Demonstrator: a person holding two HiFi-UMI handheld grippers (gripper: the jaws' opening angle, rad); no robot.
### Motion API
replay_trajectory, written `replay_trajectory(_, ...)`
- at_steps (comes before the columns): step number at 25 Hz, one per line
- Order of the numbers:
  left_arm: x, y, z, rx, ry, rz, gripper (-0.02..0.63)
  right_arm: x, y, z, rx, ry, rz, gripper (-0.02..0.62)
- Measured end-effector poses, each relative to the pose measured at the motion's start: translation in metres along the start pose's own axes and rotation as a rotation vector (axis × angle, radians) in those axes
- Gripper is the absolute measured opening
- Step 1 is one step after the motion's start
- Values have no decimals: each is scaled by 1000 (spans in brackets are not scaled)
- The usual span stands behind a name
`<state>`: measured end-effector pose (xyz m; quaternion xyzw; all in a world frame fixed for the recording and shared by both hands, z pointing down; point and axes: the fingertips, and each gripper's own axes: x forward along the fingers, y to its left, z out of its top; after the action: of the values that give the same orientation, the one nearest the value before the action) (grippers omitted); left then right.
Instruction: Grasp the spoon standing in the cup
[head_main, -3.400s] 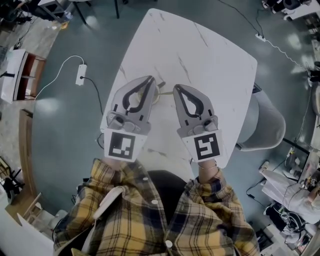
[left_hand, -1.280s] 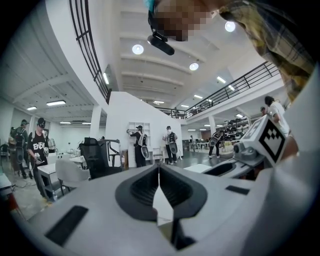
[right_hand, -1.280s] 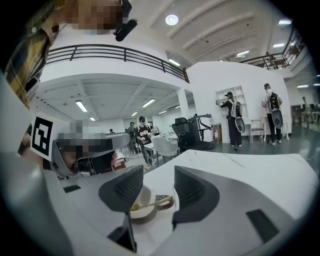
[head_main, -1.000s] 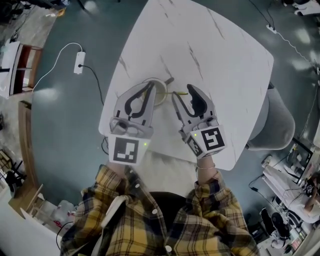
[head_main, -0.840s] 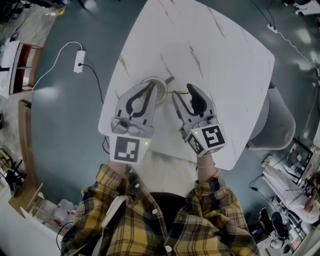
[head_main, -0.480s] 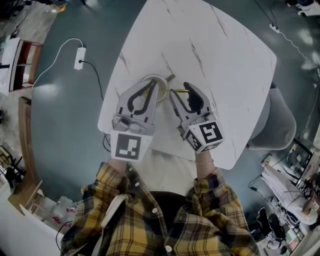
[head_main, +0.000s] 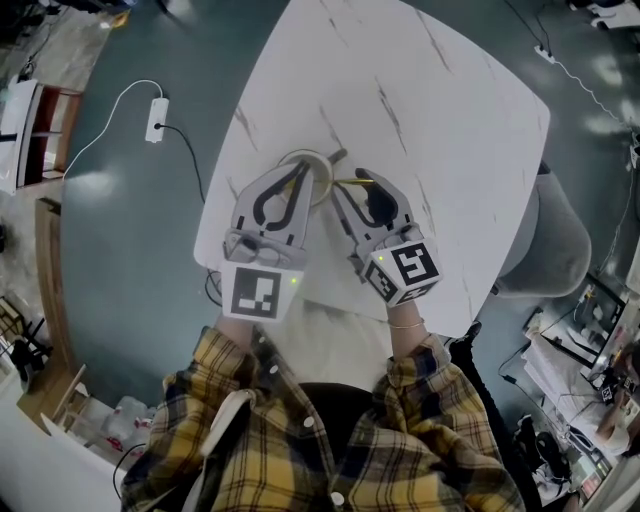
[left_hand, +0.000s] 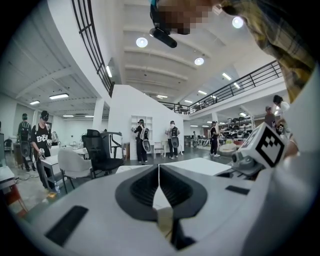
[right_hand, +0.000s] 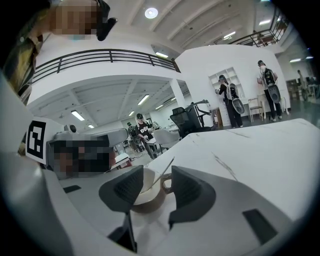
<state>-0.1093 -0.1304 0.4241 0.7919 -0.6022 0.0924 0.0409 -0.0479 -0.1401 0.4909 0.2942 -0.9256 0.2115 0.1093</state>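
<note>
A beige cup (head_main: 320, 172) stands near the left front of the white marble table (head_main: 420, 110). In the right gripper view the cup (right_hand: 146, 194) holds a thin spoon (right_hand: 166, 168) that leans up to the right. My right gripper (right_hand: 157, 175) is open, and cup and spoon show between its jaws a little ahead. In the head view the right gripper (head_main: 353, 184) sits just right of the cup. My left gripper (head_main: 299, 168) is shut with nothing in it, its tips over the cup's near rim. In its own view the left gripper (left_hand: 158, 176) hides most of the cup.
A grey chair (head_main: 545, 245) stands at the table's right side. A power strip with a white cable (head_main: 155, 118) lies on the floor to the left. The table's front edge runs just under both grippers. Several people (left_hand: 141, 140) stand far off in the hall.
My right gripper has swung left and turned toward the cup, still open. The left gripper has stayed shut over the cup's rim.
</note>
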Motion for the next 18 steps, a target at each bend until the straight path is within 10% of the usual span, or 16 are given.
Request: replay_trajectory(18,2,1,5,-11,-14,6,21,-6,-5,3,-14,-9,-45,89)
